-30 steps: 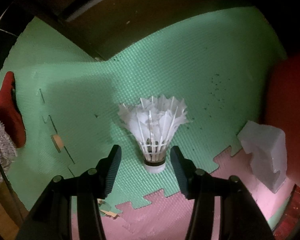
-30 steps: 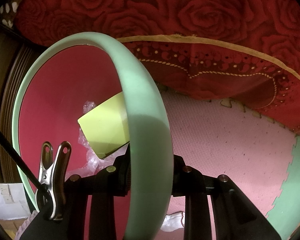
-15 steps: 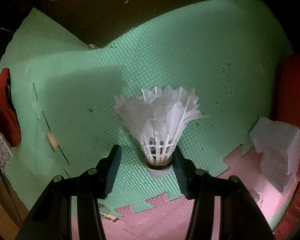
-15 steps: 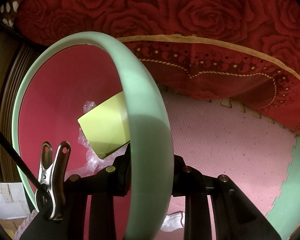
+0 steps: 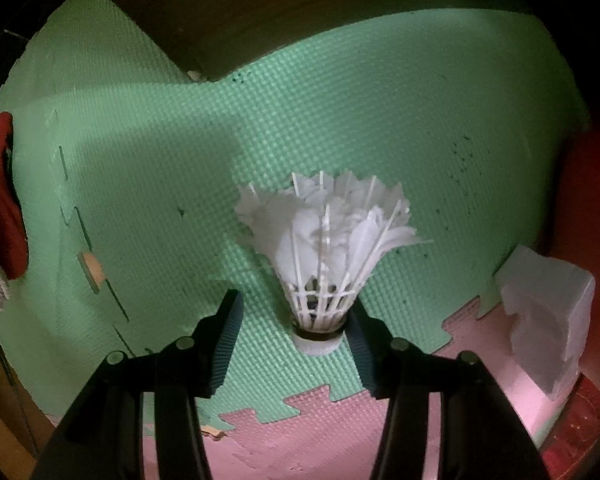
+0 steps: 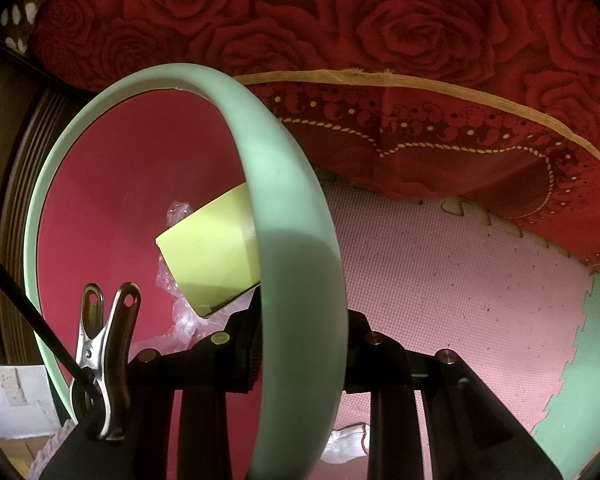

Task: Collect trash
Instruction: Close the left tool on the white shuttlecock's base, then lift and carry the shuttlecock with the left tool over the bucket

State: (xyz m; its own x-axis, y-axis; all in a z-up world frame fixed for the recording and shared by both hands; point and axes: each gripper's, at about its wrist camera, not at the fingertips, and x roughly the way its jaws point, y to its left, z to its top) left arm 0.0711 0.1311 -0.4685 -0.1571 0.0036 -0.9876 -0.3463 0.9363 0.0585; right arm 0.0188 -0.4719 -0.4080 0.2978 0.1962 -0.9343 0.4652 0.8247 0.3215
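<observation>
Left hand-held gripper open, shuttlecock between

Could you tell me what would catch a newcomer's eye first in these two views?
A white feather shuttlecock lies on the green foam mat, its cork base between the open fingers of the left gripper. In the other view, the right gripper clamps the mint-green rim of a red bin holding a yellow box.

We seem to be on a home floor: interlocking foam mats, green with pink at six o'clock, a rose-patterned red bedspread hanging at twelve o'clock, dark wooden furniture at twelve o'clock beyond the mats
</observation>
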